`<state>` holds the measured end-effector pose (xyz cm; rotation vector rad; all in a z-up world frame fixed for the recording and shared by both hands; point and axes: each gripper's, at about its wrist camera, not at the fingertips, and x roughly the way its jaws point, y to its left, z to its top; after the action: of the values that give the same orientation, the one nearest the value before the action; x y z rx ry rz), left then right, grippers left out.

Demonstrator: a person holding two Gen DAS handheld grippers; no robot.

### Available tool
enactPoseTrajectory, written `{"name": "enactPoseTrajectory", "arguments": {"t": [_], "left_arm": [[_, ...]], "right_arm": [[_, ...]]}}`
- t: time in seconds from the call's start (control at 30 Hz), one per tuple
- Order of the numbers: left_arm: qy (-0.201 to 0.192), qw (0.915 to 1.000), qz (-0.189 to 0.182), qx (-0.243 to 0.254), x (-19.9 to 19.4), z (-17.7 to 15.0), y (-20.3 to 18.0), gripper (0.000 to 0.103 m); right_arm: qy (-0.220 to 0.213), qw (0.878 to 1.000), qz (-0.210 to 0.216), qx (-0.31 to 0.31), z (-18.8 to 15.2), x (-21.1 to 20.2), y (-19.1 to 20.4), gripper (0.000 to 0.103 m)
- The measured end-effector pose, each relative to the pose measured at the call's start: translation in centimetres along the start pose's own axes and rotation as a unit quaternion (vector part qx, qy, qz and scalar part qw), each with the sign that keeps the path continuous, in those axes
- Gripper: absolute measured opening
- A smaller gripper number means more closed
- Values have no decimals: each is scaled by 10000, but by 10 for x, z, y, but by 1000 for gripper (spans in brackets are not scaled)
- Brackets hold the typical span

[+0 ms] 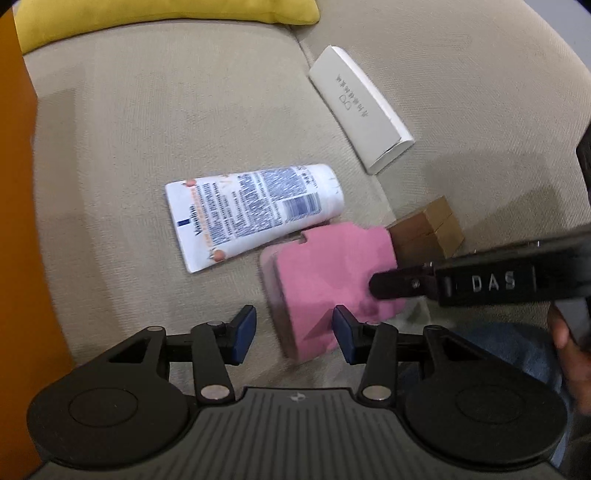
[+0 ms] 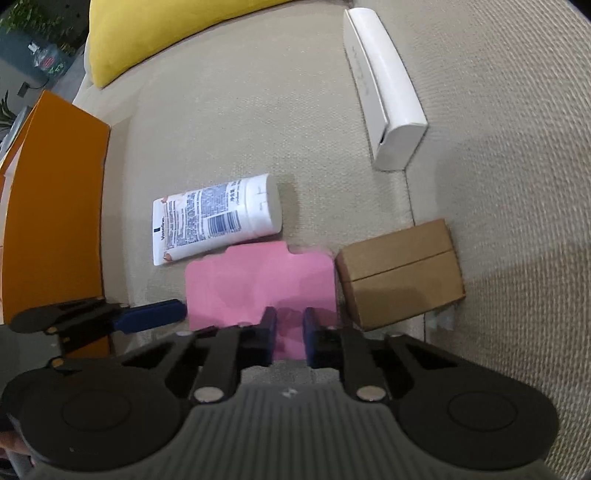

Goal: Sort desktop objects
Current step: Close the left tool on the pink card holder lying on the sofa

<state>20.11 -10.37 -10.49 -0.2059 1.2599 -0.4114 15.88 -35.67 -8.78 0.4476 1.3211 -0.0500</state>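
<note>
Beige woven sofa cushion (image 2: 498,110) served as the work surface, with four sorting items grouped near its seam. Flat pink rectangular case (image 2: 258,284) lay nearest the cameras; in the right wrist view it sat between a white printed lotion tube (image 2: 210,218), lying on its side just beyond its far left corner, and a small brown cardboard box (image 2: 399,269) close against its right edge. Farther off, to the right, rested a long white rounded case (image 2: 384,88), well apart from the others. Right gripper (image 2: 290,332) pointed steeply down with its blue-padded jaws drawn narrow on the near edge of the pink case, apparently clenched on it; in the left wrist view (image 1: 384,284) its dark finger lay across the case's right side. Left gripper (image 1: 293,332) stood released, jaws wide apart, one blue pad (image 1: 343,332) touching or just beside the near end of the pink case and the other over bare cushion. Yellow pillow (image 2: 177,33) occupied the far left, and an orange box (image 2: 51,206) stood at the left margin.
</note>
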Motion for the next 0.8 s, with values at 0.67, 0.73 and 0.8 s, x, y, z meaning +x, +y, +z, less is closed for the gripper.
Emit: {"name": "enactPoseTrajectory", "arguments": {"t": [0.67, 0.73, 0.8], "left_arm": [[-773, 9969, 159, 19, -42, -6, -6, 10], [-810, 9966, 127, 62, -51, -8, -6, 5], [-859, 9960, 176, 154, -56, -11, -9, 5]], "right_arm": [[264, 9986, 103, -438, 0, -1, -17, 21], [258, 9978, 272, -555, -2, 1, -10, 2], [224, 9973, 183, -682, -2, 1, -3, 2]]}}
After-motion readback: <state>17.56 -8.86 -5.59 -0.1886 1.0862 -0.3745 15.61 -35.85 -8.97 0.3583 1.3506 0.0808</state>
